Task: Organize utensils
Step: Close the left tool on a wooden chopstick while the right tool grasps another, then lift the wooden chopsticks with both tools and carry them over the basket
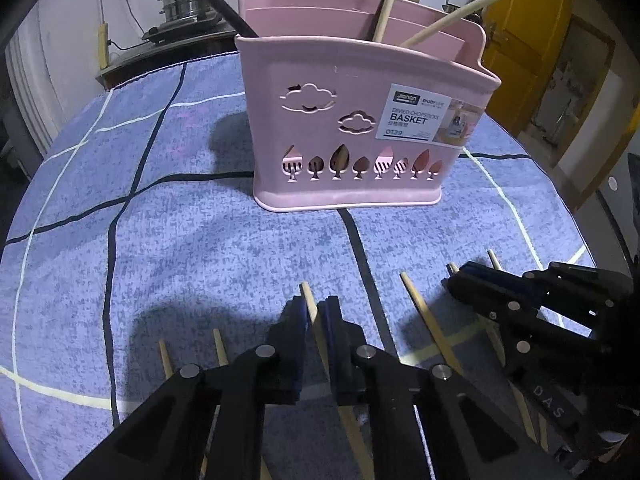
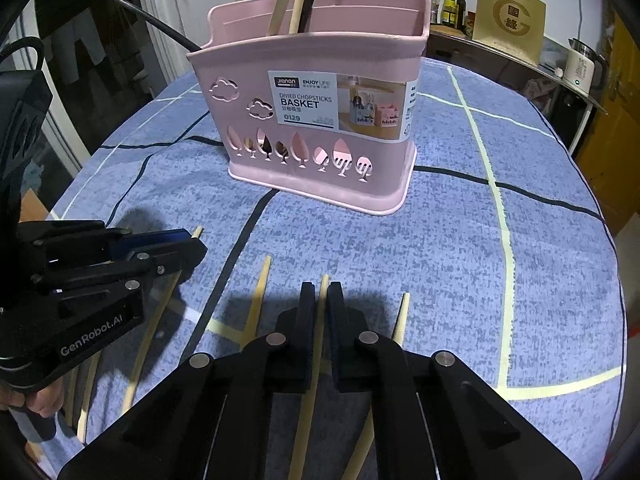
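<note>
A pink divided chopsticks basket (image 1: 360, 120) (image 2: 316, 120) stands on the blue checked cloth and holds two wooden sticks (image 1: 386, 4) and a black handle (image 1: 208, 0). Several wooden chopsticks lie on the cloth near me. My left gripper (image 1: 314, 312) is shut on one chopstick (image 1: 308, 296) low over the cloth. My right gripper (image 2: 322, 300) is shut on another chopstick (image 2: 323, 284). Each gripper shows in the other's view, the right one at the right edge (image 1: 464, 276) and the left one at the left edge (image 2: 192, 244).
Loose chopsticks lie beside the grippers (image 1: 428, 320) (image 2: 260, 288) (image 2: 402, 316). The round table's edge (image 2: 612, 240) curves close on the right. Behind it are a steel pot (image 1: 186, 2), bottles (image 2: 450, 6), a kettle (image 2: 582, 66) and a yellow door (image 1: 524, 40).
</note>
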The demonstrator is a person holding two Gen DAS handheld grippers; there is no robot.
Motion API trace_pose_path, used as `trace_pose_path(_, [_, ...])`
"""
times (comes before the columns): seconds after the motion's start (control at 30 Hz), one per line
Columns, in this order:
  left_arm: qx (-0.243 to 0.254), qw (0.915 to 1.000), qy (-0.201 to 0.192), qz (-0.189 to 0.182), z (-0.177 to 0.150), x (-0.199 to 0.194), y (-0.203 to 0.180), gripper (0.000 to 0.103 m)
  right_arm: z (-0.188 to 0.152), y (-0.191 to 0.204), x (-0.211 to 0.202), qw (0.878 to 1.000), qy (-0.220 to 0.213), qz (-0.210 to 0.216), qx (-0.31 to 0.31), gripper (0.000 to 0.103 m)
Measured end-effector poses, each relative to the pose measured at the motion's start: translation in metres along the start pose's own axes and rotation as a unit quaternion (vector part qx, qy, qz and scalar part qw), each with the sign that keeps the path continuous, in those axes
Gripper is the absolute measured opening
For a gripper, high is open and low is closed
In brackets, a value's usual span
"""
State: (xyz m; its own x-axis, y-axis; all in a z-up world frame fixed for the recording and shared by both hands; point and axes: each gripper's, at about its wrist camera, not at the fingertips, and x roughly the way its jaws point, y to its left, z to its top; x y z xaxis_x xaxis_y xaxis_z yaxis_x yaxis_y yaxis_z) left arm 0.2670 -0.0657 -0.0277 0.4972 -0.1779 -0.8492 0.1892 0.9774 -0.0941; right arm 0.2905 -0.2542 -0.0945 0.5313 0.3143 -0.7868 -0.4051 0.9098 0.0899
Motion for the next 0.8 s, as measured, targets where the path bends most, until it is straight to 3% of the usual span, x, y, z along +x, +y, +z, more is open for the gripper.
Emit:
trace_pose_path(0.4, [0.003, 0.9993, -0.027, -0.027, 0.005, -0.038, 0.005, 0.005, 0.011, 0.002, -0.033, 0.999, -0.036, 0.016, 0.005, 0.005])
trace_pose_path(0.8, [0.01, 0.9924, -0.113, -0.047, 0.029, -0.122, 0.006, 0.005, 0.035, 0.004, -0.104, 0.992, -0.12, 0.021, 0.012, 0.005])
